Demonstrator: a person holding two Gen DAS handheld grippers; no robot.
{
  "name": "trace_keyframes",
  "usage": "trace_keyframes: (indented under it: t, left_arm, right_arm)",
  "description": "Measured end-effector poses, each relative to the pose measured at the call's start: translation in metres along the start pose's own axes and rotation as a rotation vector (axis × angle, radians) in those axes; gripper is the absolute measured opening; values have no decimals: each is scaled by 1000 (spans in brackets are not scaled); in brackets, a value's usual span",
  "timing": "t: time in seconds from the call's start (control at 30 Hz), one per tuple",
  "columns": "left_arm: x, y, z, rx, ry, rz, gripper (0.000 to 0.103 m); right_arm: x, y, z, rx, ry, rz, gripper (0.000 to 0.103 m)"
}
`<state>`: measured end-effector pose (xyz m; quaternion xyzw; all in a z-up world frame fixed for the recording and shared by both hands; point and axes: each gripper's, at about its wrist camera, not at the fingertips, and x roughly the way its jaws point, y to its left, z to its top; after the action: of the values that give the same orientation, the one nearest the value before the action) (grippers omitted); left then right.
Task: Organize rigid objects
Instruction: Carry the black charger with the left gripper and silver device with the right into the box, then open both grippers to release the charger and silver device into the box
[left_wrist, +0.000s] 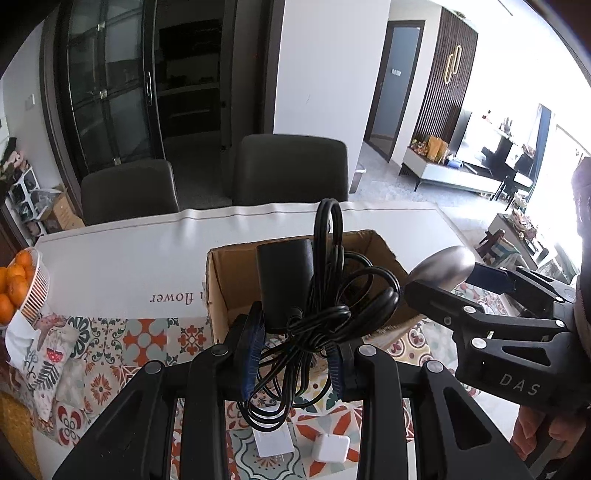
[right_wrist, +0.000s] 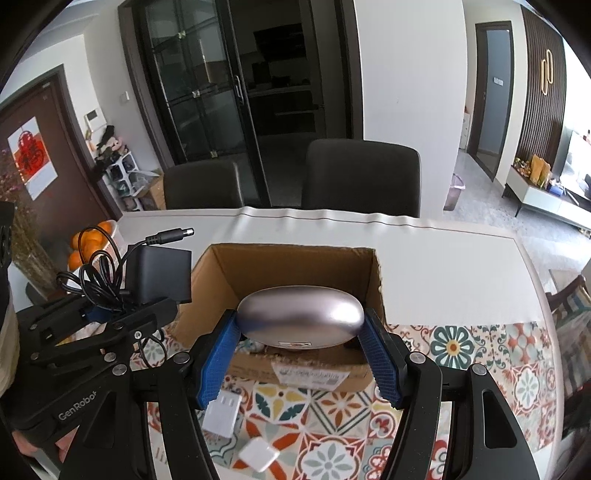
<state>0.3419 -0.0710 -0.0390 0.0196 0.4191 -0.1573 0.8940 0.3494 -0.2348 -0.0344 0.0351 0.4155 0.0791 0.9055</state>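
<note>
Clearly both loads were already off the bench (right_wrist: 443, 266) and heading for the cardboard box (right_wrist: 295, 258). The left claw (left_wrist: 291, 354) was clamped on a black power adapter (left_wrist: 284, 280) with its tangled cord (left_wrist: 332, 314), the loops hanging below the pads and bulging above them. The right claw (right_wrist: 299, 347) was clamped across the ends of a smooth silver oval case (right_wrist: 299, 314), which sat level between the blue pads (right_wrist: 218, 362).

Just ahead of and below both claws, the box stood open, its near wall almost under the silver case. To my eye, the careful way was to carry each load well past that near wall before lowering, so nothing caught the rim. The dangling cord looked the likelier snag; I'd have lifted it clear over the edge first. Two small white plugs (right_wrist: 221, 410) lay on the patterned cloth (right_wrist: 332, 424) beneath the claws, waiting their turn.
</note>
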Motion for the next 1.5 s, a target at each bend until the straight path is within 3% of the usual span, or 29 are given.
trace_keyframes:
  t: [0.4,0.83,0.87,0.93,1.03,1.07,1.13,1.2,1.5]
  left_arm:
    - [54,-2,32,26,165,8,31]
    - [78,-1,42,58,178,102,34]
    - [76,0,41,59,176,112,36]
    - [72,4,37,55,170,142,54]
    - [65,12,32,41,158,181,63]
    - [64,13,32,35,161,200,70]
    - [60,19,30,18,160,227,74]
    - [55,24,27,1,157,250,77]
    - [25,27,9,-13,101,296,91]
  right_arm:
    - [49,-23,19,51,139,15,66]
    - [80,-36,20,82,200,-2,66]
    - [81,-36,19,80,200,-4,66]
    - [82,-34,19,73,202,-5,66]
    - [83,-29,19,58,204,-4,66]
    - [83,-27,20,53,205,-4,66]
    - [84,-23,21,49,205,-11,66]
    - [83,-20,21,45,208,-23,74]
    - [53,-5,10,8,165,-76,76]
